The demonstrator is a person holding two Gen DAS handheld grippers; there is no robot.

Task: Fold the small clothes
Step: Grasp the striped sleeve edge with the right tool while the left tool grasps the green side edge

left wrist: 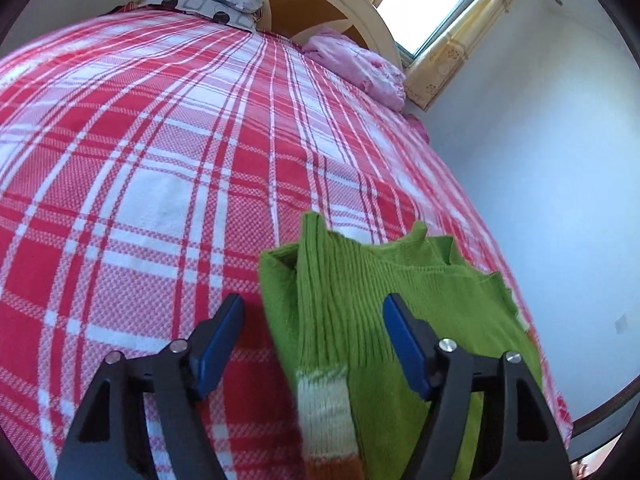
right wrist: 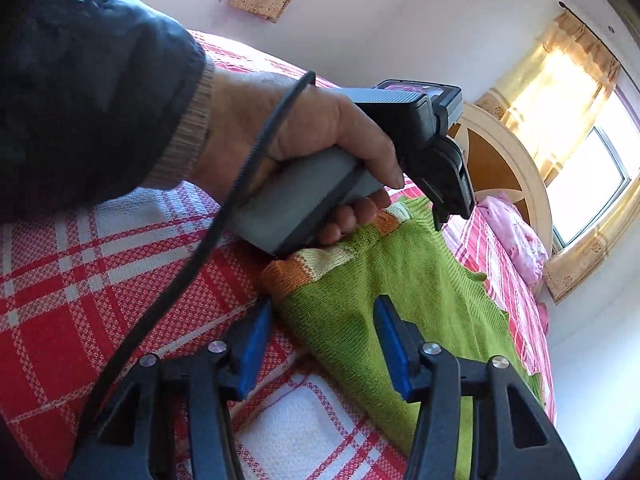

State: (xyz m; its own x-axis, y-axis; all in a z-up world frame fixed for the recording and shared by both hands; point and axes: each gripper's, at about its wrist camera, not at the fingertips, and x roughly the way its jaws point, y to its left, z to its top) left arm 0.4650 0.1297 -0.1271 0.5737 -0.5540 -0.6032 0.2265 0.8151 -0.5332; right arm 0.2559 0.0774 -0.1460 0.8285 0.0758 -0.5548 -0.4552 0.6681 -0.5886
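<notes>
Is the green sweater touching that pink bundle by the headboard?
Apart. The left wrist view shows bare plaid bedspread between the green sweater and the pink bundle.

sweater – ribbed matt knit; bedspread – coarse woven cloth | headboard – smooth wood

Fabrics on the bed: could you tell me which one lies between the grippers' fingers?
The green sweater, close under both open grippers; the pink bundle and patterned pillow lie far off by the headboard.

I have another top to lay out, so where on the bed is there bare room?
Free: the plaid bedspread between the green sweater and the patterned pillow. Crowded: around the sweater, where both open claws, left and right, work; pink bedding fills the headboard corner.
</notes>
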